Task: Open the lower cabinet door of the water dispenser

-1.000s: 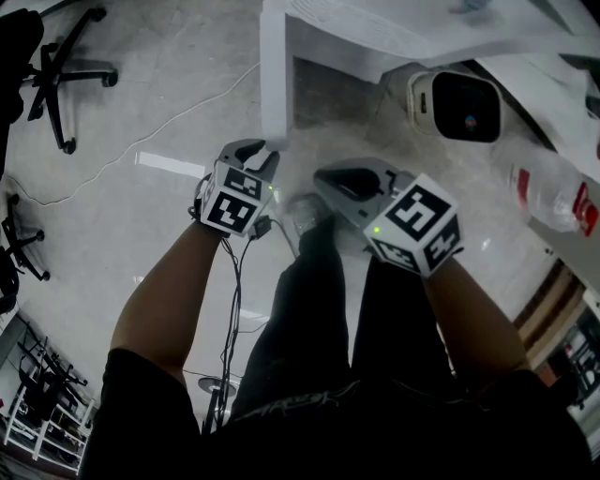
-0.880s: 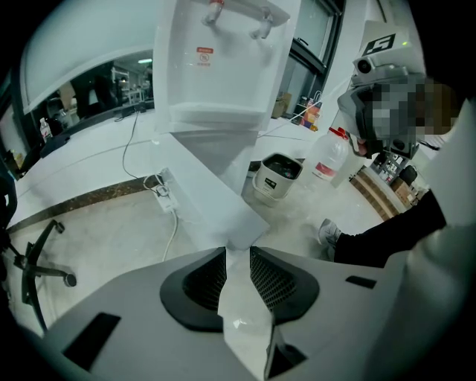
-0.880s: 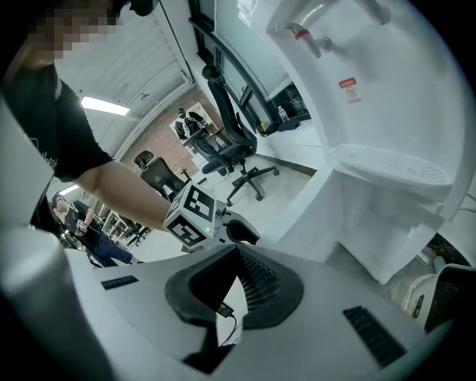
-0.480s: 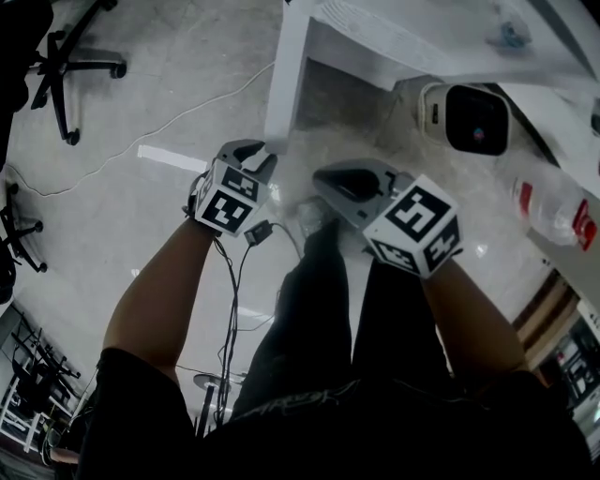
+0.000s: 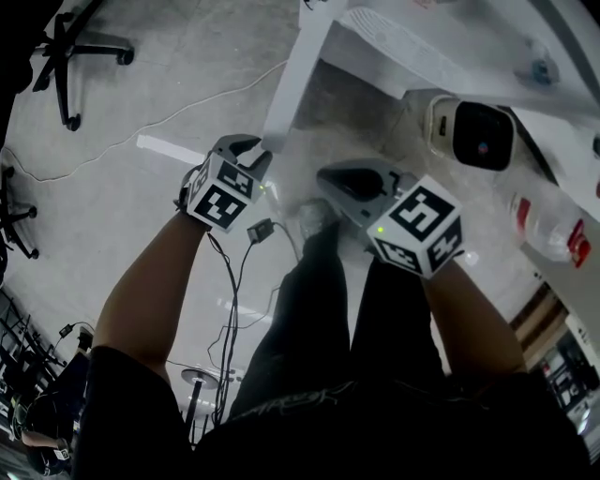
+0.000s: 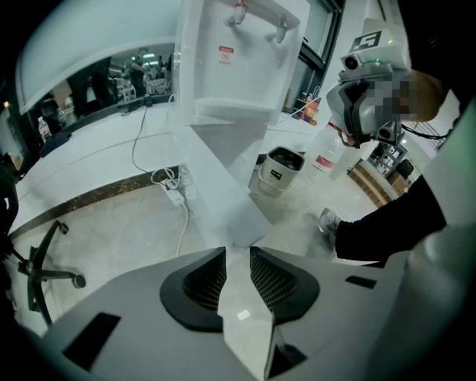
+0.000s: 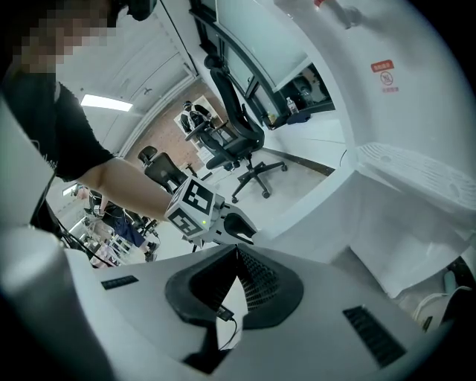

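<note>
Since the earlier frame the left gripper point(image 6: 238, 251) has gone a little away from the water dispenser point(image 6: 238, 67), to the left in the head view. The lower cabinet door point(image 6: 216, 167) has come with it. The door now runs more slanted out from the dispenser's front than a second ago.

Nearest, the person's legs in dark trousers stand in front of the dispenser, with one shoe point(image 5: 314, 214) under the right gripper point(image 7: 236, 251). A black adapter point(image 5: 260, 230) on a cable lies on the floor point(image 5: 141, 216) just beside the shoe, on the side away from the dispenser.

The left gripper's jaws stand partly apart. As it seems from its own view, they press on the free edge of the door; the door is as pale as the floor behind it, so the contact is not fully sure. The right gripper's jaws are closed tip on tip with nothing between them, and it hovers near the door without touching it.

The door stands swung well out from the dispenser. Above it the dispenser carries two taps point(image 6: 239, 11) over a drip tray point(image 7: 409, 173).

At the dispenser's right in the head view sits a small white appliance point(image 5: 473, 133) with a dark face. Farther right is a plastic bottle point(image 5: 548, 220) with a red label. An office chair point(image 5: 70, 56) stands well apart at the dispenser's left.
</note>
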